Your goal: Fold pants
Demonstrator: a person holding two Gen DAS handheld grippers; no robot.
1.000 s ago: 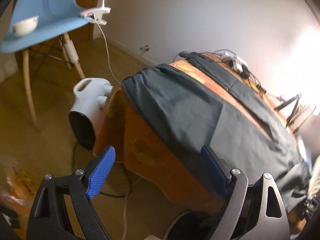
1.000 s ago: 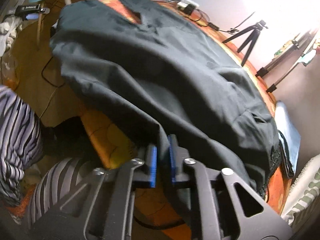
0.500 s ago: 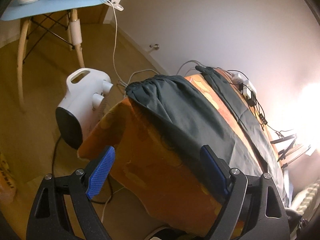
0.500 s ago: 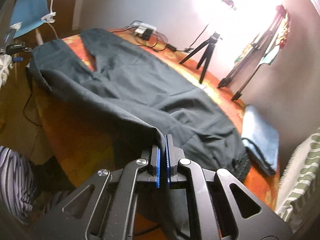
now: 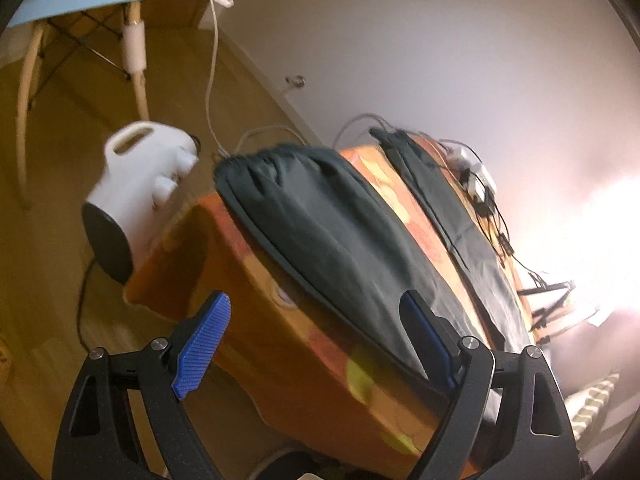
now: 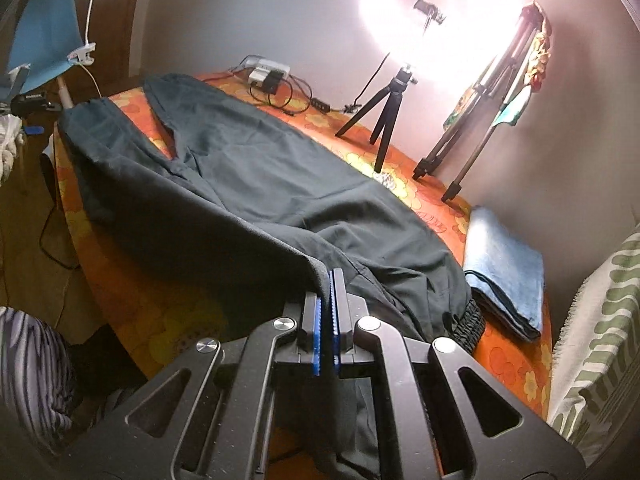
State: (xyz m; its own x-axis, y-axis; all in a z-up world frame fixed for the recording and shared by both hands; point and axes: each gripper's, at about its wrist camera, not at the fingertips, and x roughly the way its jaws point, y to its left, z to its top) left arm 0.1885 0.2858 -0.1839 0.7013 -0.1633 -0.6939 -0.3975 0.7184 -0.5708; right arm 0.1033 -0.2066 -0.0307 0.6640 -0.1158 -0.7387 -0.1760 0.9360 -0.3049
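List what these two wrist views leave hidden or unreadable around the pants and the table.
- Left wrist view: the waist end of the pants is lost in glare at the right edge.
- Right wrist view: the pinched pants edge below the right gripper is hidden by its frame.
- Right wrist view: the ring light washes out the wall.
- Left wrist view: the heater is motion-blurred; its knob markings are unreadable.
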